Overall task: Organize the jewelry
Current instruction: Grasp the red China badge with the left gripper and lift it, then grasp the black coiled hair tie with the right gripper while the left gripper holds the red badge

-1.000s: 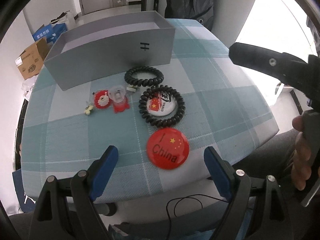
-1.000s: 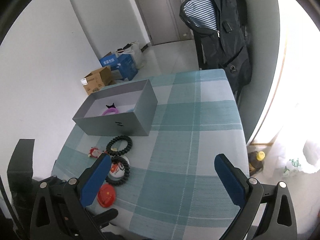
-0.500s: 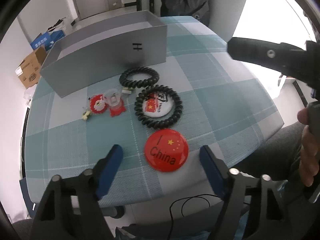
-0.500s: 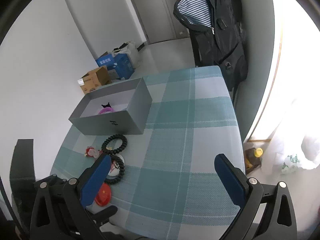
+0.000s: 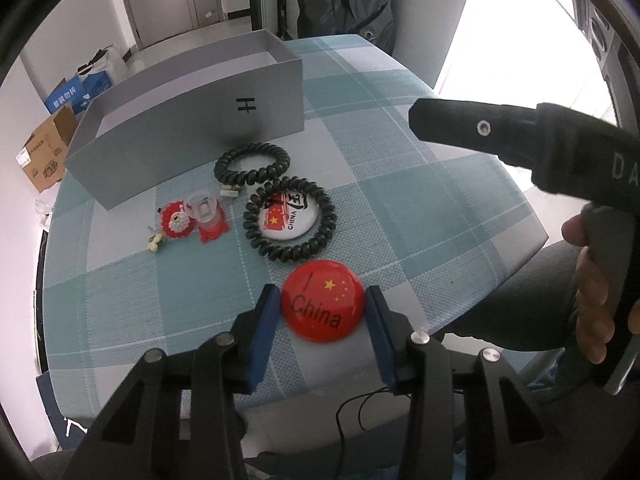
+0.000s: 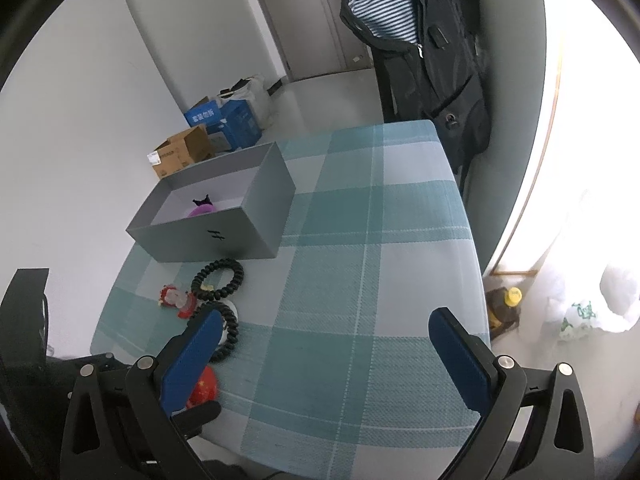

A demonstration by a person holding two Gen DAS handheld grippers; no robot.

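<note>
My left gripper [image 5: 322, 306] is shut on the red "I China" badge [image 5: 322, 305], its blue pads touching both sides of it at the table's near edge. Beyond it lie a white China badge [image 5: 287, 218] inside a black coil hair tie [image 5: 291, 218], a second black coil tie [image 5: 252, 163], and small red charms [image 5: 192, 220]. The grey open box [image 5: 188, 128] stands behind them; in the right wrist view the box [image 6: 216, 236] holds a purple item [image 6: 202, 209]. My right gripper [image 6: 324, 346] is open and empty above the table.
The table has a teal plaid cloth [image 6: 360, 248]. A dark jacket [image 6: 432, 52] hangs at the far end. Cardboard and blue boxes [image 6: 208, 136] stand on the floor. The right gripper's body [image 5: 520, 140] reaches in from the right of the left wrist view.
My left gripper moved forward and closed its pads around the red badge. The right gripper stayed open and drifted slightly.
</note>
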